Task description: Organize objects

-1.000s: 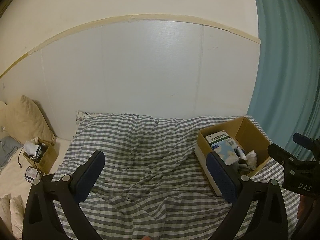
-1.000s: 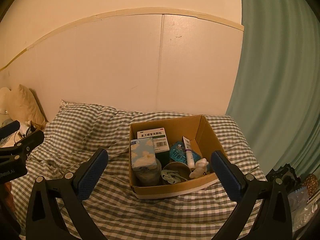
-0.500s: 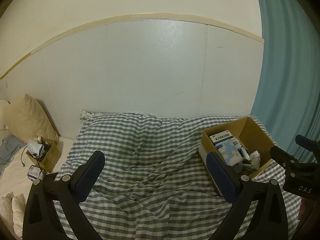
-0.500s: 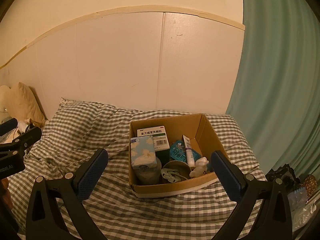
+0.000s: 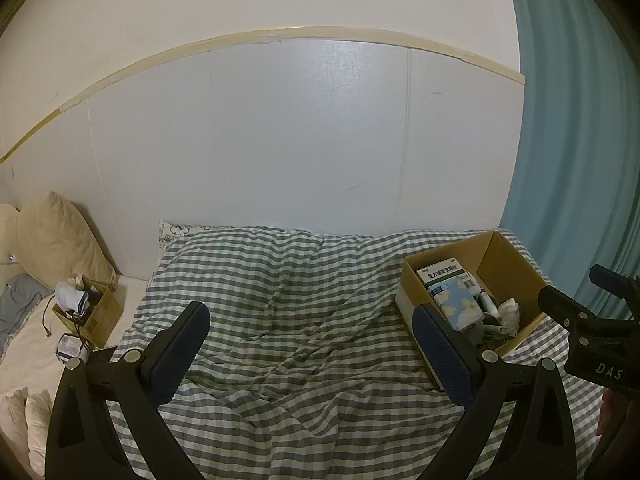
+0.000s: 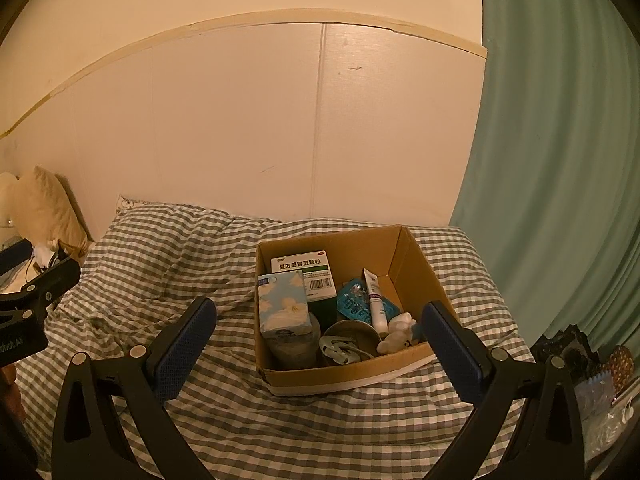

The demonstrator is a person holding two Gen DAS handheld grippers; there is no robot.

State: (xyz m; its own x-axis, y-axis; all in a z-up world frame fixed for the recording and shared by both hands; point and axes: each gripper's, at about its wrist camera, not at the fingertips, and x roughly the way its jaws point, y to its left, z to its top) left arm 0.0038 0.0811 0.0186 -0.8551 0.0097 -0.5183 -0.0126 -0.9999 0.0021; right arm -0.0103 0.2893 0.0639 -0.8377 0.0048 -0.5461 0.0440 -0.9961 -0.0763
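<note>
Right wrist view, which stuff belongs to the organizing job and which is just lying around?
Job: cardboard box, medicine box, tissue pack, white tube.
Lying about: pillow, green curtain, checked blanket.

box (image 6: 416, 280) on bed (image 6: 168, 256), curtain (image 6: 560, 160) right

The left gripper (image 5: 312, 354) is held level, its two blue-padded fingers (image 5: 182, 350) spread wide with nothing between them. The right gripper (image 6: 320, 356) is likewise agape and empty, fingers (image 6: 450, 350) pointing forward and slightly down. Each gripper's black body shows at the edge of the other's view.
</note>
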